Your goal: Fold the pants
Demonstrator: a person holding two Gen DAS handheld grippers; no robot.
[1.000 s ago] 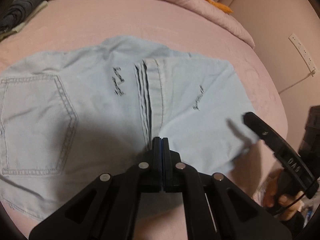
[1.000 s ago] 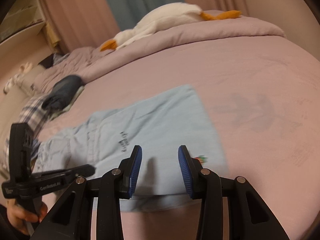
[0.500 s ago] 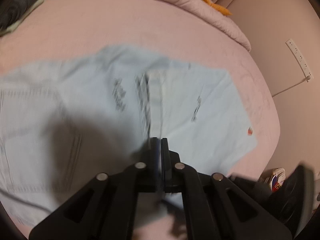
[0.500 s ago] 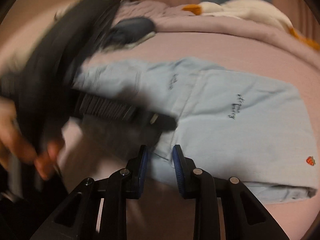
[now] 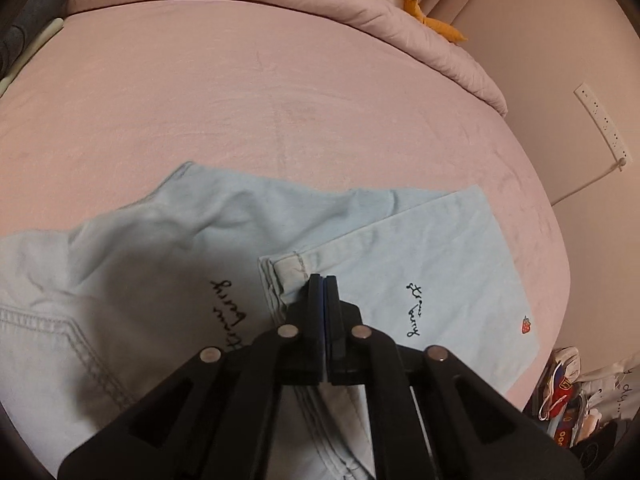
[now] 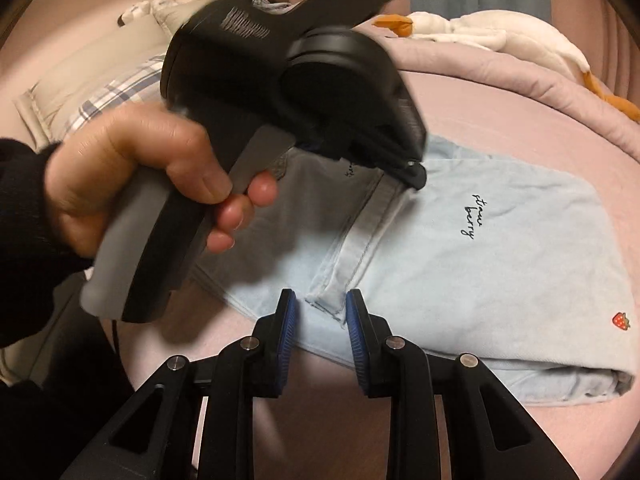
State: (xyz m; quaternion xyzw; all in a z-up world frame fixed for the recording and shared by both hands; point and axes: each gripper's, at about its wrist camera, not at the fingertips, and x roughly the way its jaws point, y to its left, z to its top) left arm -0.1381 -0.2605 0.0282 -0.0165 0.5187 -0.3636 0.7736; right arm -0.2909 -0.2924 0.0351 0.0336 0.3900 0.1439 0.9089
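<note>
Light blue denim pants [image 5: 168, 264] lie partly folded on the pink bed [image 5: 280, 100]; black script and a small strawberry mark [image 6: 620, 320] show on the legs. My left gripper [image 5: 325, 280] is shut on the hem edge of the folded-over leg. In the right wrist view the left gripper body [image 6: 304, 80] and the hand holding it fill the upper left, above the pants [image 6: 500, 264]. My right gripper [image 6: 320, 320] is open, its blue pads either side of the near corner of the hem band.
A white goose plush [image 6: 500, 36] lies on the rumpled pink duvet at the far side. Dark clothes [image 5: 28, 28] and plaid pillows [image 6: 116, 92] sit at the bed's left. A power strip [image 5: 604, 124] hangs on the wall; clutter [image 5: 568, 392] lies beside the bed.
My left gripper has moved forward over the pants, still shut at the hem edge. My right gripper has swung left to the near hem corner, jaws still open.
</note>
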